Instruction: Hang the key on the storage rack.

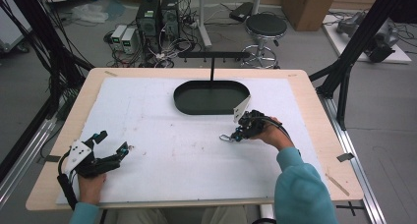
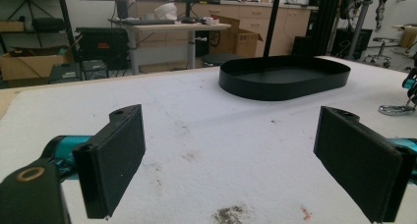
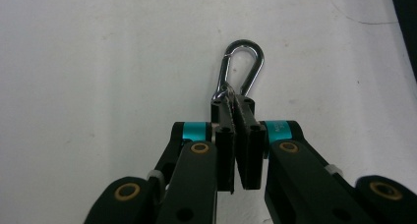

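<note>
Two grippers over the white tabletop (image 1: 147,135): black oval tray (image 1: 211,97) waits at the back; left gripper (image 1: 110,143) idles, fingers wide apart; right gripper (image 3: 238,111) pinches the silver carabiner (image 3: 240,69) by its end, low, probably tray-bound.

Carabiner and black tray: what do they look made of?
Carabiner, pinched in the right gripper: polished metal, probably steel or aluminium, judging by its bright silvery reflections. Tray: thin matte black walls with a faint sheen, likely painted sheet metal, though plastic can't be ruled out.
</note>
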